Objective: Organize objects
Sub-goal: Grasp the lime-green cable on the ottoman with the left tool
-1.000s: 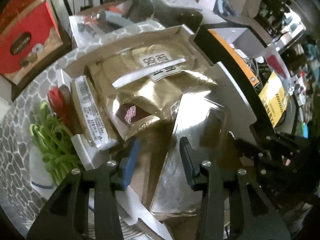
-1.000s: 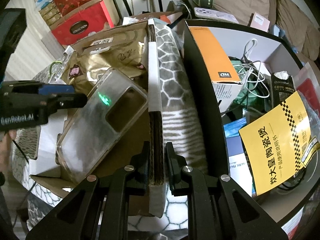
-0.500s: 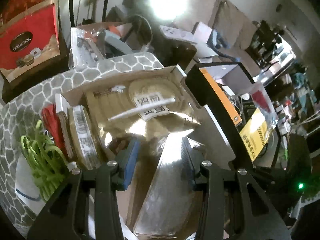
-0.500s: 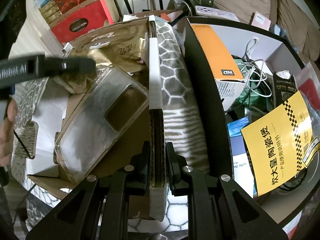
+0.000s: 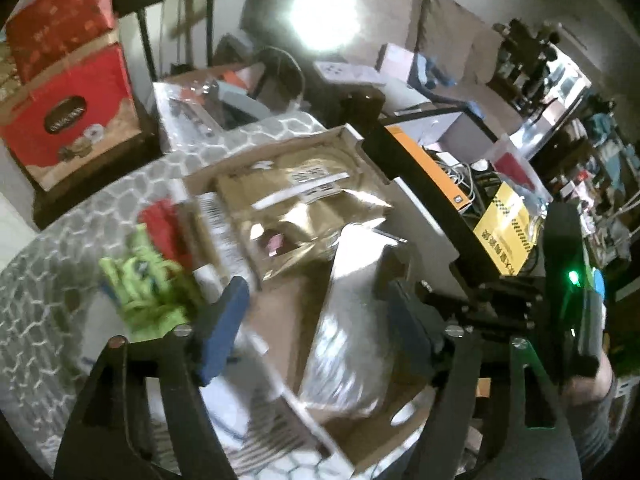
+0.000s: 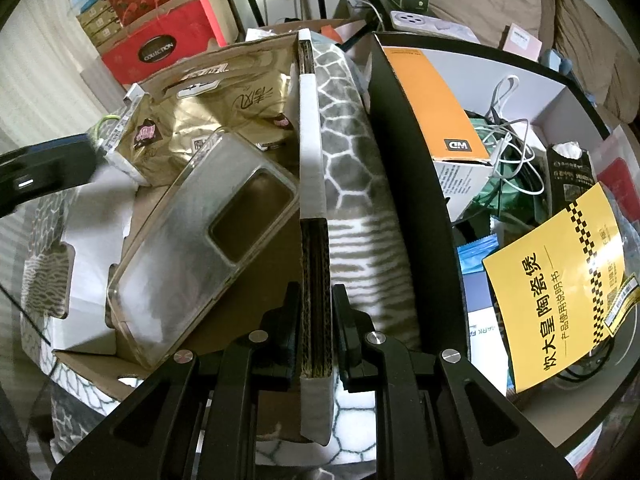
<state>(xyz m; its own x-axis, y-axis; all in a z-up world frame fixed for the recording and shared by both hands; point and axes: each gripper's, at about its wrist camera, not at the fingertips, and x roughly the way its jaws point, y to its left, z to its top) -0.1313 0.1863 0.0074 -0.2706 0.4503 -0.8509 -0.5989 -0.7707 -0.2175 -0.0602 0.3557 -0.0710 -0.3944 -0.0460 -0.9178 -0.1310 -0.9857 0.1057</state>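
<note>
A clear phone case [image 5: 348, 320] [image 6: 200, 248] lies slanted in an open cardboard box [image 6: 256, 316], its far end resting against gold pouches [image 5: 304, 208] [image 6: 224, 112]. My left gripper [image 5: 316, 332] hovers above the case; its jaws are opening, and the blue-padded fingers [image 5: 224, 328] stand wide apart with nothing pressed between them. My right gripper [image 6: 316, 320] is shut on the box's right wall [image 6: 314, 264], a thick corrugated edge with white tape. That wall stands upright between the pads.
A black bin [image 6: 404, 168] to the right holds an orange box [image 6: 436, 96], white cables [image 6: 508, 128] and a yellow leaflet [image 6: 560, 280]. Green straps [image 5: 140, 296] lie left of the box on a patterned cloth [image 6: 352, 152]. Red gift boxes [image 5: 68, 116] stand behind. A hand [image 5: 588, 384] holds the right tool.
The left gripper has risen and drawn back from the box, and its jaws have spread wider. The phone case stays lying in the box. The right gripper has not moved.
</note>
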